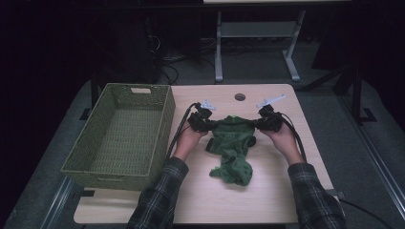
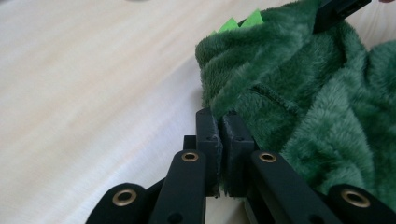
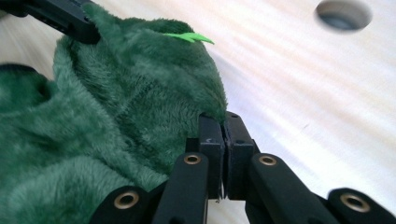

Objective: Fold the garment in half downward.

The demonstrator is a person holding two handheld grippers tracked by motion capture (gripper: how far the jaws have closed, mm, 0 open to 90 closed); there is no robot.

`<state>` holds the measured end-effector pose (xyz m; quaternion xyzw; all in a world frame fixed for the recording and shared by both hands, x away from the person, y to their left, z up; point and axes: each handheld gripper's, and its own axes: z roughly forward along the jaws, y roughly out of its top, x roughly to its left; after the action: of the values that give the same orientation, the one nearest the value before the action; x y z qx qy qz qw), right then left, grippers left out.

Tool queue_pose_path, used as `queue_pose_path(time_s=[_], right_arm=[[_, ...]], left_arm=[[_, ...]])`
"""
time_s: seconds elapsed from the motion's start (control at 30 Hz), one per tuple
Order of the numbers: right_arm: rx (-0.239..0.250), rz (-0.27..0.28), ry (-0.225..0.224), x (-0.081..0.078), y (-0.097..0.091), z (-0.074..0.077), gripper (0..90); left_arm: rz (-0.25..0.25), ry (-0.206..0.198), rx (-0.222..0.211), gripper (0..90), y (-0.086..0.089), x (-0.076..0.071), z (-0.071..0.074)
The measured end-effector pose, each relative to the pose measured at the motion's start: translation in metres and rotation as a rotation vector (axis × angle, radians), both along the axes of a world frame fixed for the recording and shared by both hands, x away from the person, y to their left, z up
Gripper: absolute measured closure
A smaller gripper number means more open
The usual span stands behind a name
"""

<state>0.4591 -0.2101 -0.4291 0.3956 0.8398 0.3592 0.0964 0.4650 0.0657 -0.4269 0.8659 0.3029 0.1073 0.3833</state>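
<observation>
While the high view looks down on the table (image 1: 267, 191), the left tongs (image 1: 212, 125) and right tongs (image 1: 254, 125) each pinch an upper corner of the green fleece garment (image 1: 232, 148), which lies mid-table beside the woven basket (image 1: 119, 133). Seen from the left gripper view, the left tongs (image 2: 223, 122) are clamped on the garment's (image 2: 303, 107) edge. Seen from the right gripper view, the right tongs (image 3: 223, 122) are likewise closed on the garment's (image 3: 116, 126) edge.
</observation>
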Motion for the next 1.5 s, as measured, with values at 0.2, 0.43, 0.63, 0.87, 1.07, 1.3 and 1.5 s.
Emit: queue_pose_path(time_s=[0.2,0.43,0.63,0.87,1.07,1.3,1.5], right_arm=[[0.014,-0.019,-0.037,0.007,-0.002,0.025,88.1],[0.02,-0.019,-0.088,0.007,-0.004,0.05,88.1],[0.047,0.009,-0.11,-0.012,-0.009,0.053,88.1],[0.082,0.055,-0.136,-0.039,-0.015,0.054,88.0],[0.073,0.09,-0.156,-0.064,-0.016,0.054,87.9],[0.072,0.112,-0.157,-0.088,-0.018,0.044,87.8],[0.061,0.144,-0.152,-0.108,-0.014,0.029,87.5]], left_arm=[[0.018,-0.051,-0.032,86.7,0.0,0.003,0.026],[-0.001,-0.091,-0.066,86.4,0.001,-0.004,0.049],[-0.036,-0.093,-0.104,86.2,0.005,-0.024,0.054],[-0.088,-0.107,-0.14,86.0,0.008,-0.05,0.057],[-0.137,-0.132,-0.104,86.3,0.005,-0.07,0.053],[-0.184,-0.11,-0.109,86.4,0.007,-0.088,0.042],[-0.23,-0.104,-0.086,86.6,0.009,-0.1,0.031]])
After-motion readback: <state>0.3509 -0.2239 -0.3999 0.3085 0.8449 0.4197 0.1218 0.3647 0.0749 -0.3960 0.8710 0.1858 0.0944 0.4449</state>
